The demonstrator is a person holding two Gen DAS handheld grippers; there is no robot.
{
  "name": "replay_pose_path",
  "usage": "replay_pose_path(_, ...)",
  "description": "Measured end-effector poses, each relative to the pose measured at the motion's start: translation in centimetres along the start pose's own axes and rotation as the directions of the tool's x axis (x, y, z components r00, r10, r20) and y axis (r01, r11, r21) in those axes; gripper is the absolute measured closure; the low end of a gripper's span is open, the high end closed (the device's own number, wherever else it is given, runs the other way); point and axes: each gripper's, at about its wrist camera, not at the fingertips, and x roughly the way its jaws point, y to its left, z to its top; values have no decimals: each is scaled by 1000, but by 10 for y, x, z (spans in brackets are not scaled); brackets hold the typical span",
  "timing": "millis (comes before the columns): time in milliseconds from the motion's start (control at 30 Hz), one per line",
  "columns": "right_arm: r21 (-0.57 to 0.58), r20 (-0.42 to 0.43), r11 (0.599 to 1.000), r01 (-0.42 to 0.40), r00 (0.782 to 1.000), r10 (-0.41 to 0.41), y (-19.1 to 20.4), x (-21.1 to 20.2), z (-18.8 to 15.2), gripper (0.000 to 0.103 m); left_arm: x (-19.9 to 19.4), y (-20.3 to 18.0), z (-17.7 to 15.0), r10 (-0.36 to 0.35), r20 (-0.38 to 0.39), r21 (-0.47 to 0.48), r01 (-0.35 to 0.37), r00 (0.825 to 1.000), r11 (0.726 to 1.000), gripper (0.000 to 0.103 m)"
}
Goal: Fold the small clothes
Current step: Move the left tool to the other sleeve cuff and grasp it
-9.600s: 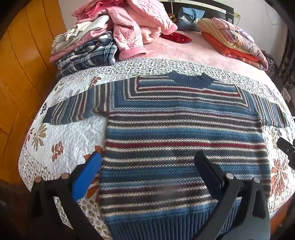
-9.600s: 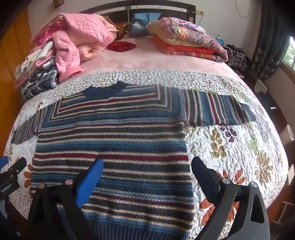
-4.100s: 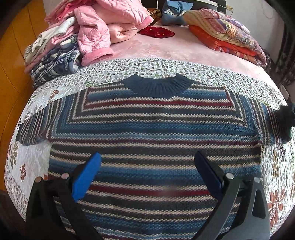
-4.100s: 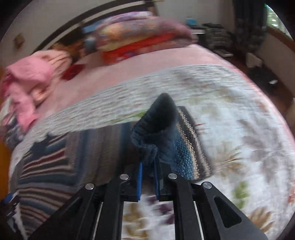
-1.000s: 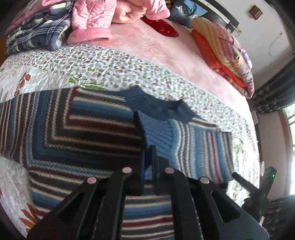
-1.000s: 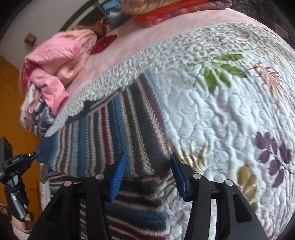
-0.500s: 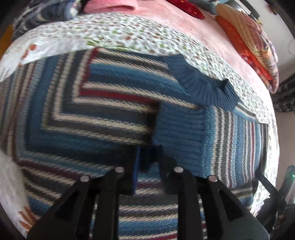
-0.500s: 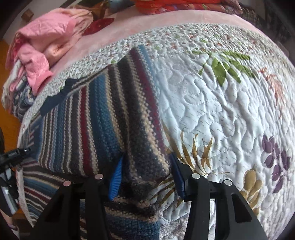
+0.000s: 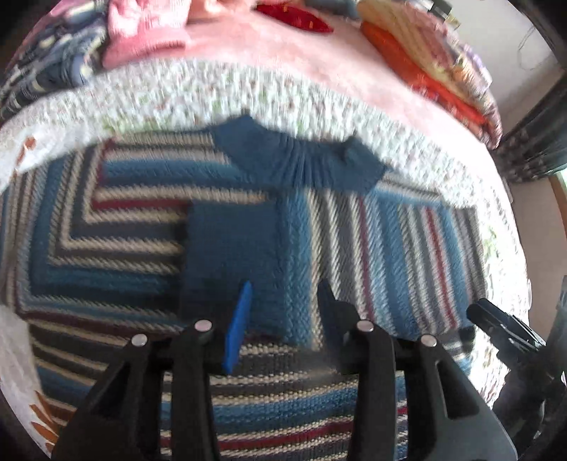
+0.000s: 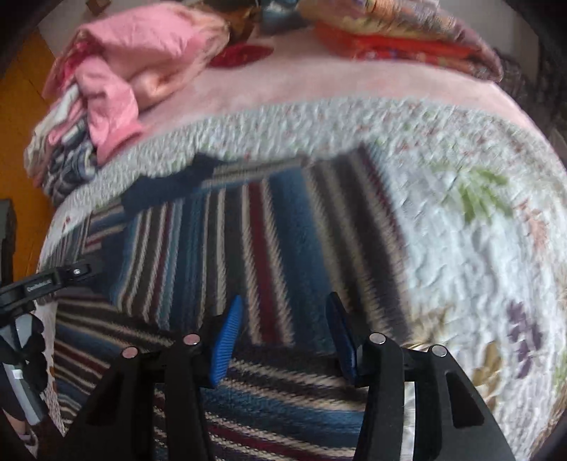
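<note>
A striped blue, grey and red knitted sweater (image 9: 117, 248) lies flat on the quilted bedspread (image 9: 177, 95), its dark blue collar (image 9: 297, 159) toward the far side. Its right sleeve (image 9: 372, 255) is folded inward across the chest, the blue cuff (image 9: 230, 248) near the middle. My left gripper (image 9: 283, 301) hovers open just above the cuff with nothing between its fingers. In the right wrist view the folded sleeve (image 10: 269, 248) runs across the sweater, and my right gripper (image 10: 283, 319) stands open over its near edge, holding nothing.
A heap of pink and plaid clothes (image 10: 113, 81) sits at the far left of the bed, folded colourful quilts (image 10: 400, 32) at the far right, a red item (image 9: 294, 17) between them. Bare floral bedspread (image 10: 478, 248) lies right of the sweater. An orange wooden panel (image 10: 21, 106) borders the left.
My left gripper has let go of the sleeve cuff and opened, leaving the sleeve lying across the chest. My right gripper stays open and has drawn back slightly from the sleeve's fold.
</note>
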Motion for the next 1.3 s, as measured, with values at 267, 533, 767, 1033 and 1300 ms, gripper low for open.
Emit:
replay_pose_path(267, -3, -19, 1000, 24, 1000, -24, 0, 28, -23, 50, 22, 11, -12, -4, -5, 2, 4, 1000, 1000, 65)
replay_pose_path(533, 17, -38, 999, 28, 999, -27, 3, 21, -14, 48, 9, 14, -12, -30, 4, -33, 30, 1000, 999, 58)
replay_pose_path(767, -60, 12, 996, -64, 998, 65, 42, -22, -24, 44, -59, 97, -41, 10, 114, -159, 9, 993, 987, 39)
replay_pose_path(1033, -183, -69, 973, -140, 989, 129, 117, -5, -51, 44, -115, 255, -90, 166, 116, -417, -104, 979, 903, 38)
replay_pose_path(1300, -249, -129, 956, -159, 983, 130, 174, 23, -74, 44, -136, 381, -109, 220, 146, -645, -76, 965, 761, 38)
